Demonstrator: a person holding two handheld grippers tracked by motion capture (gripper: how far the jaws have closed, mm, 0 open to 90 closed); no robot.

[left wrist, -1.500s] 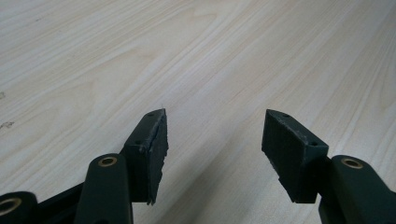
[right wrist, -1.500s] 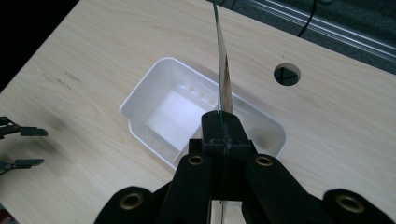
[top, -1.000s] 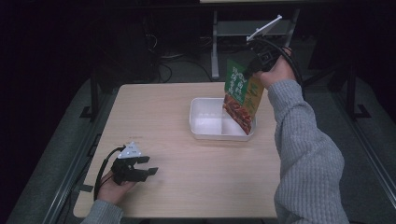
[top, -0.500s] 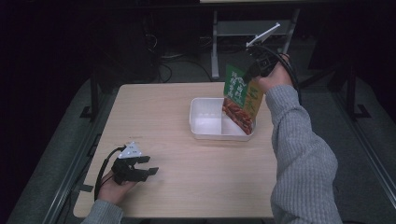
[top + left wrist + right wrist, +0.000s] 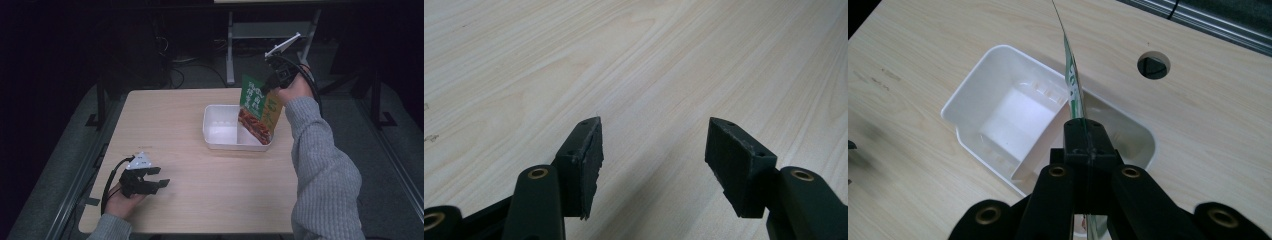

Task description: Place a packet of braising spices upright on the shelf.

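One pale wood counter (image 5: 200,150) carries everything we see, with a round cable hole (image 5: 1153,65) in it, seen in the right gripper view just beyond the tray. On it, toward the far right, sits a white plastic tray (image 5: 220,131), two compartments split by a low divider, both looking empty as far as we can tell. Over the tray's right compartment hangs a flat snack packet (image 5: 258,107), green at the top, red-orange picture lower down, tilted, its lower corner dipping to or inside the tray rim; the high view is too coarse to say if it touches the tray floor. The right tool (image 5: 276,77) pinches the packet by its top edge, jaws clamped tight on the thin film; in the right gripper view we see the packet (image 5: 1074,90) edge-on, running up from the closed jaws above the tray (image 5: 973,95). A grey-sleeved arm holds that tool up at the counter's far right edge. The left tool (image 5: 159,183) rests low on the counter at the near left, well apart from the tray, jaws spread wide with nothing between them, bare wood (image 5: 649,75) ahead.
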